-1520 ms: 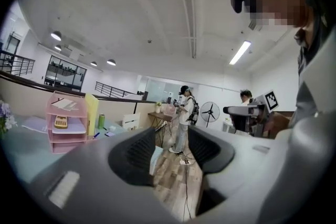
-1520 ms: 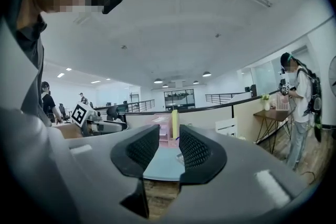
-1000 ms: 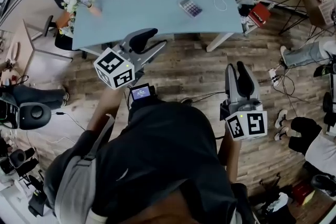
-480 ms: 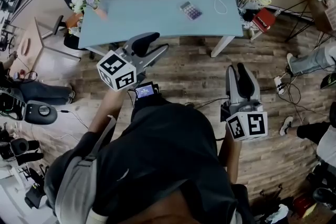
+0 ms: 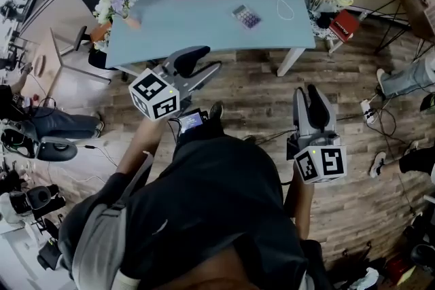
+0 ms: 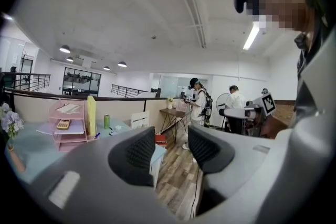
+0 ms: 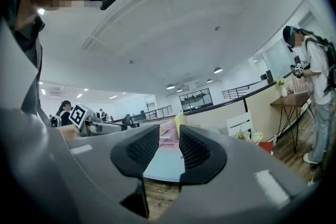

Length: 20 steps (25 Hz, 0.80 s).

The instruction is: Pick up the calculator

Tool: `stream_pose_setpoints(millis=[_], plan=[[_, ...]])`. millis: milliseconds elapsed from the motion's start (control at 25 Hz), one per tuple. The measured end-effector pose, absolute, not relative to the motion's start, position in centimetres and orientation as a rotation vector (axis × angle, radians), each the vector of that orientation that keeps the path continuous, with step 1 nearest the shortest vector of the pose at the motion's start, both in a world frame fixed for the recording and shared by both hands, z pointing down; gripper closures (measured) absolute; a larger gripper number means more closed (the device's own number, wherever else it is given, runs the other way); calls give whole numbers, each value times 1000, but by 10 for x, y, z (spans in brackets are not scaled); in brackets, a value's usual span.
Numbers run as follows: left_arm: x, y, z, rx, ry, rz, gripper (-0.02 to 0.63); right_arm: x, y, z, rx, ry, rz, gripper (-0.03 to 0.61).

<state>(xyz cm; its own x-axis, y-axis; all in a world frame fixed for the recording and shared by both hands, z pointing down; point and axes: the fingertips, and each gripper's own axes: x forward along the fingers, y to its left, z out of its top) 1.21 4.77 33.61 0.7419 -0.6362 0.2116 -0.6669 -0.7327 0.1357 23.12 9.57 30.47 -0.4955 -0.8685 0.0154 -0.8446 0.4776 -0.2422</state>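
L hand-held gripper [image 5: 202, 63] & R hand-held gripper [image 5: 309, 97]: jaws apart, empty, well clear of calculator [image 5: 246, 16] on table [image 5: 197, 27].

The head view looks steeply down from above; both gripper views look outward, tilted upward, sharing the far tabletop [image 5: 190, 24].

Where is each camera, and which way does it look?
Head view: on the person's head, looking steeply down at the table with the calculator; shows their back, the left gripper and the right gripper.
Left gripper view: on the left gripper, looking past its open, empty jaws across the room; pink tray rack left, their chest right.
Right gripper view: on the right gripper, looking along its open, empty jaws at the table; their chest left.
Shared: both gripper views show the table, the rack and the other gripper.
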Motion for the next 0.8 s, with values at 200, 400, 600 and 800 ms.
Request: stream_pose_setpoints(millis=[200,400,600,800], plan=[[3,29,343,2733,-1015,223,367,222,86,309,-1543,2607,-345,480],[7,-3,350,2751,-933,192,367,223,71,308,-1635,2581,-323,480],[17,-48,343,2785,-853,141,367,223,49,298,-1723,2552,-295,480],[20,-92,352,2780,-775,117,367,213,24,299,-1795,2539,-301,480]])
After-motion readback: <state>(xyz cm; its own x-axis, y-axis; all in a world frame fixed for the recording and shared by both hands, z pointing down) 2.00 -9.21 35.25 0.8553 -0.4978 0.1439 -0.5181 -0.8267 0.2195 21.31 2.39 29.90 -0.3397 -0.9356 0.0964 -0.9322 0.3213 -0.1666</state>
